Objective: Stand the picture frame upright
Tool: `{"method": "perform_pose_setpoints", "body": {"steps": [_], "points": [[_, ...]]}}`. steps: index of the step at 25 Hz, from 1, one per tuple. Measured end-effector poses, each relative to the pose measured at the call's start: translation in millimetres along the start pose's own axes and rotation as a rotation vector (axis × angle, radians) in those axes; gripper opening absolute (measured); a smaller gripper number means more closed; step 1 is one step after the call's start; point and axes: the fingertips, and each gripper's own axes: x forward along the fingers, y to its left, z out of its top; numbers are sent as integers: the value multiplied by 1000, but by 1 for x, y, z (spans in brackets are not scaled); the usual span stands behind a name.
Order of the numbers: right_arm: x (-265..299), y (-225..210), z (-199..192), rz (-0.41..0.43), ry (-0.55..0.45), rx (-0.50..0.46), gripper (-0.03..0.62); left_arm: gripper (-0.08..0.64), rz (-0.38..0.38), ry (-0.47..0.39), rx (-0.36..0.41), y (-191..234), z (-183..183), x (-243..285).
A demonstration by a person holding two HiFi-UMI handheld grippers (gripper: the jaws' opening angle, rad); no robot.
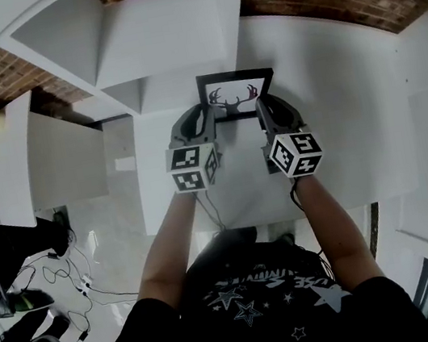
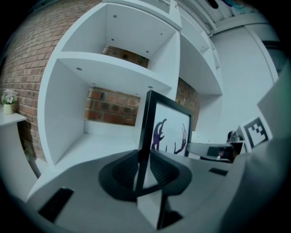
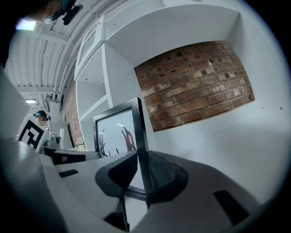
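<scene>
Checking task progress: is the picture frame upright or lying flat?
Roughly upright: the picture frame rises edge-on in both gripper views, left gripper and right gripper each clamped on a side edge. Standing unaided: cannot tell.

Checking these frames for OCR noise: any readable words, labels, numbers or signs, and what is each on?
No text can be read in any view.
Shirt: a line of white letters above stars, too blurred to read.
Left cube, right cube: black-and-white square markers, no letters or digits.
Picture frame: an antler drawing only, no words.
</scene>
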Motion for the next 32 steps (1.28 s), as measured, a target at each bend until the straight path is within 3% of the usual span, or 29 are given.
{"method": "perform_pose_setpoints", "body": {"steps": [14,24,32], "points": [[8,3,-4,11,4,-29,83,83,14,16,-23,11,-6,10],[9,3,-5,12,15,-41,83,86,2,27,11,9,-6,12],[11,8,-11,21,63,-75,120,160,-25,23,51,0,-3,13]]}}
